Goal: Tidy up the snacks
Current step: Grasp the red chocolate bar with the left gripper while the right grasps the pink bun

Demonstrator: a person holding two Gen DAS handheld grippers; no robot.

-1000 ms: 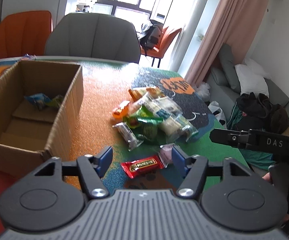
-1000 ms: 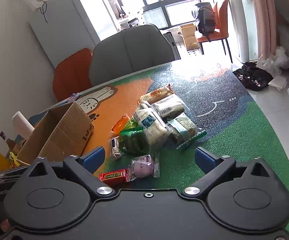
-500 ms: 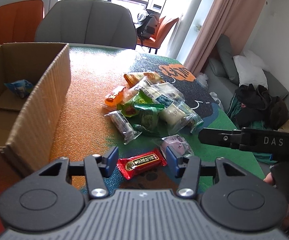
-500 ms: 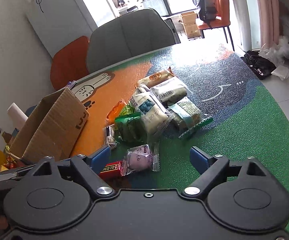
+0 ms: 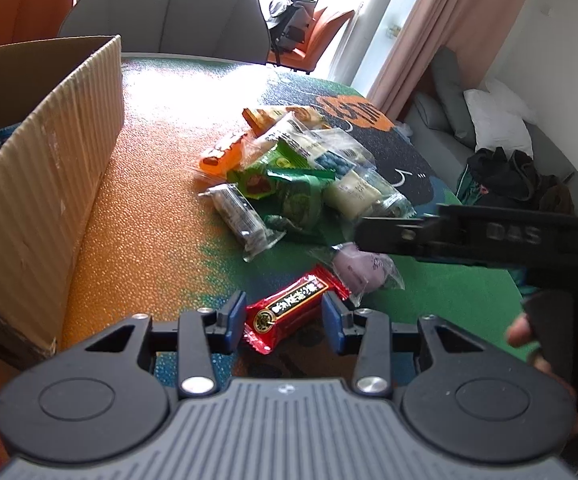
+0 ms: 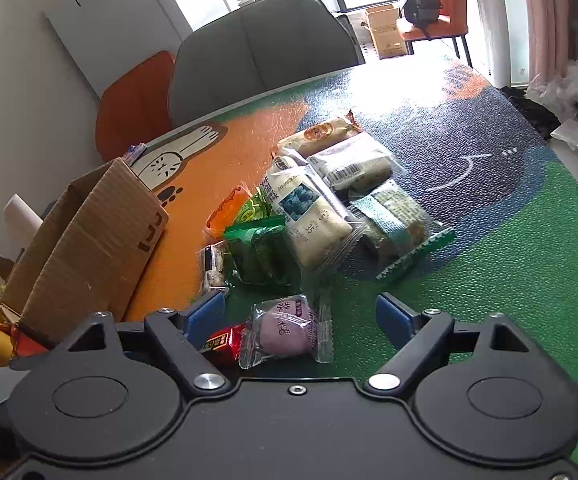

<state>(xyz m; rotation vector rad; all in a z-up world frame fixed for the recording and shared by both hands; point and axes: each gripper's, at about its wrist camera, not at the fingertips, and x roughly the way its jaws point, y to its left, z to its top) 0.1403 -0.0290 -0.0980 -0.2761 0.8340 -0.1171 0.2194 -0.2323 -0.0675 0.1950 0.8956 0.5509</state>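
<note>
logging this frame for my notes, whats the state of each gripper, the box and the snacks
left gripper: jaws closing around the red snack bar, a pad at each side, not yet clamped
right gripper: jaws closing, still wide, the purple snack between them, untouched
cardboard box: open at the top
snack pile: loose on the table, wrappers sealed

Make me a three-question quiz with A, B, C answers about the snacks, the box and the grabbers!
1. Where is the cardboard box from the snack pile in the left grabber's view?
A. left
B. right
C. on top

2. What colour is the snack between the left gripper's fingers?
A. blue
B. red
C. white

3. The purple snack is
A. in the box
B. lifted up
C. lying on the table

Answers: 1 A, the box fills the left edge. 2 B, a red bar sits between the closing jaws. 3 C, it lies flat between the right gripper's closing jaws, untouched.
</note>
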